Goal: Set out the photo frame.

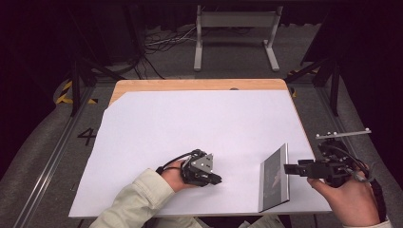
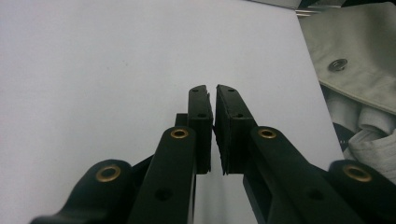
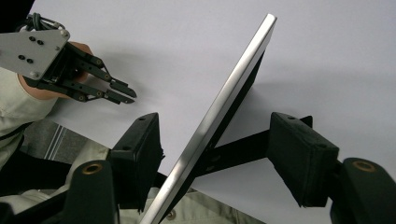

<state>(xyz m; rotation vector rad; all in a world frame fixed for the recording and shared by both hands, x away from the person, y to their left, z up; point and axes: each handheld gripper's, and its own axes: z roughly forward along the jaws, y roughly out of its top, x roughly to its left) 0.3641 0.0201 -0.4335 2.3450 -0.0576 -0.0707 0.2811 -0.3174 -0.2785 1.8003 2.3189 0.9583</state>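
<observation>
Left hand-held gripper (image 1: 215, 179): jaws are held together, nothing between them; it is rested low on the white surface (image 1: 190, 128).
Right hand-held gripper (image 3: 224, 163): jaws are spread apart, astride the panel edge, pads not pressed on it.
Thin silver-edged panel (image 1: 275, 178): stood on edge, tilted, near the surface's front right corner.

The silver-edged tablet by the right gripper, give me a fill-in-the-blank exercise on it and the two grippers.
1. The tablet stands tilted on its ____ on the white table cover.
2. The right gripper has its jaws ____, one on each side of the tablet.
3. The left gripper has its jaws ____, with nothing between them.

Missing words: edge; open; shut
</observation>
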